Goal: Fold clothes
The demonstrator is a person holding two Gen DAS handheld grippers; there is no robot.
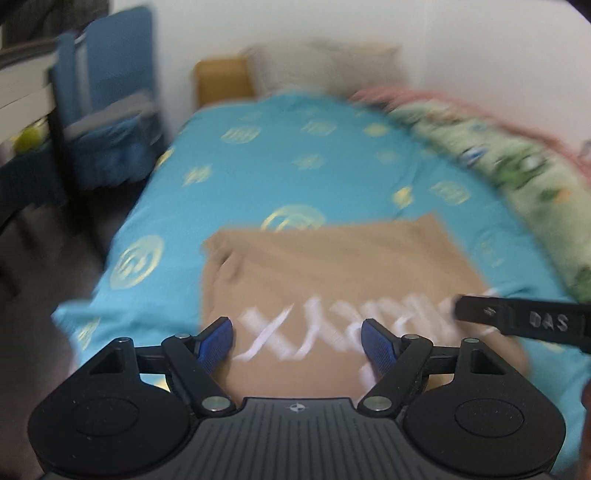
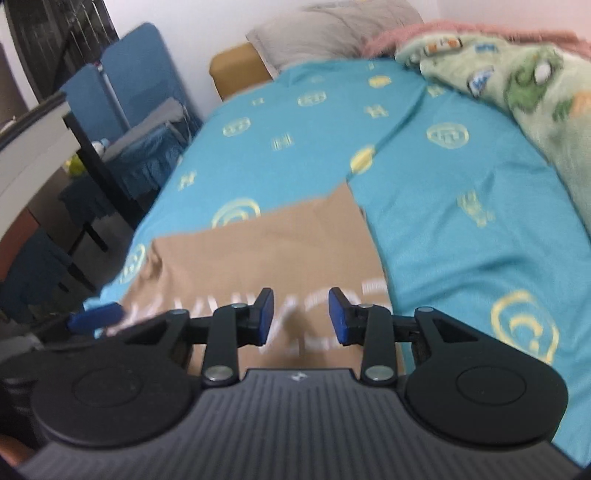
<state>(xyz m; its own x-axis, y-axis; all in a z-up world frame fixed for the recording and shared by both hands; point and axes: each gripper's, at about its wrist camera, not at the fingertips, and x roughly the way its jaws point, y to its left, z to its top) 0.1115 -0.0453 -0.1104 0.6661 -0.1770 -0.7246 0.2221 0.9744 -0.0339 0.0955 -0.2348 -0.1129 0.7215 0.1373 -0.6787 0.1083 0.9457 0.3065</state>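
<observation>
A tan garment with white lettering (image 1: 332,280) lies folded flat on the turquoise bedspread (image 1: 295,155). It also shows in the right wrist view (image 2: 280,251). My left gripper (image 1: 297,341) is open and empty, held above the garment's near edge over the lettering. My right gripper (image 2: 301,315) is open and empty above the garment's near right part. The right gripper's finger enters the left wrist view from the right (image 1: 524,321). The left gripper's blue pad shows at the left of the right wrist view (image 2: 96,317). Both views are blurred.
A green patterned blanket (image 2: 535,92) and a pink one (image 2: 461,31) lie along the bed's right side by the wall. A grey pillow (image 2: 332,33) is at the head. A blue chair (image 1: 107,110) and a desk (image 2: 44,147) stand left of the bed.
</observation>
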